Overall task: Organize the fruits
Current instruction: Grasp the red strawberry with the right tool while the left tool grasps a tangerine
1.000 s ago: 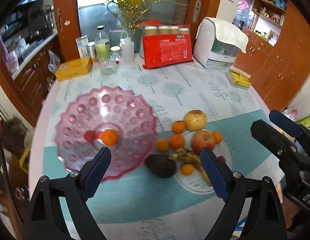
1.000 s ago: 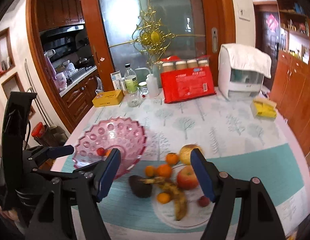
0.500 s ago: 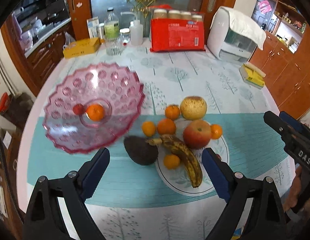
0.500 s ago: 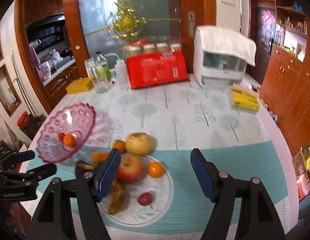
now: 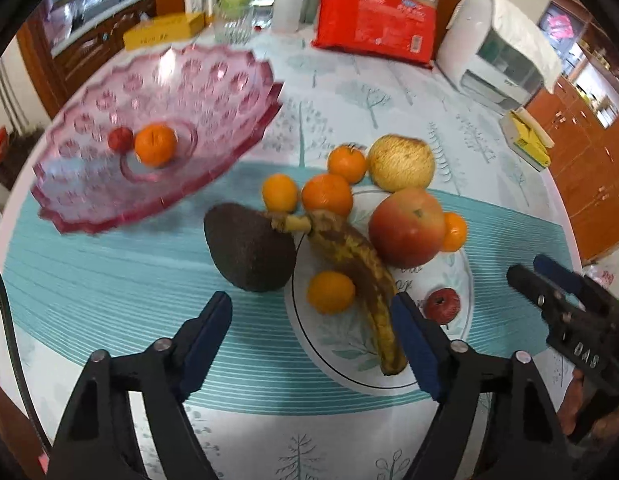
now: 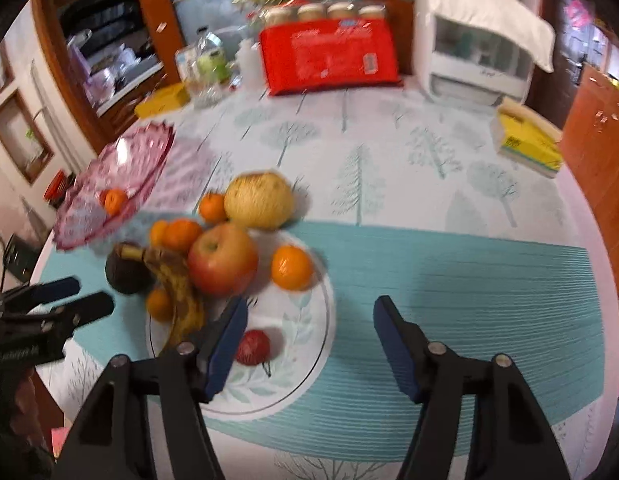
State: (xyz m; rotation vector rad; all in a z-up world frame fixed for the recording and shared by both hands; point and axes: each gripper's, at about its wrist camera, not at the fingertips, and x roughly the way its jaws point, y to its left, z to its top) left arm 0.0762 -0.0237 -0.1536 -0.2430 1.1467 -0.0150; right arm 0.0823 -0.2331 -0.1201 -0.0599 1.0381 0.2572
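Jaws of both grippers narrowing over the fruit, nothing pinched yet.

Left gripper (image 5: 311, 334) has dropped closer, closing around the small orange (image 5: 330, 292) at its 12 o'clock on the white plate (image 5: 349, 376); right gripper (image 6: 307, 340) has swung over the plate, the red fruit (image 6: 252, 347) beside its left jaw; pink bowl (image 5: 89, 208) at 10 o'clock on the counter (image 5: 109, 280) awaits them; pickups look imminent.

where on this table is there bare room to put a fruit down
Free: the pink bowl around its orange, and the teal cloth right of the white plate. Crowded: the plate's far side, around the apple and banana.
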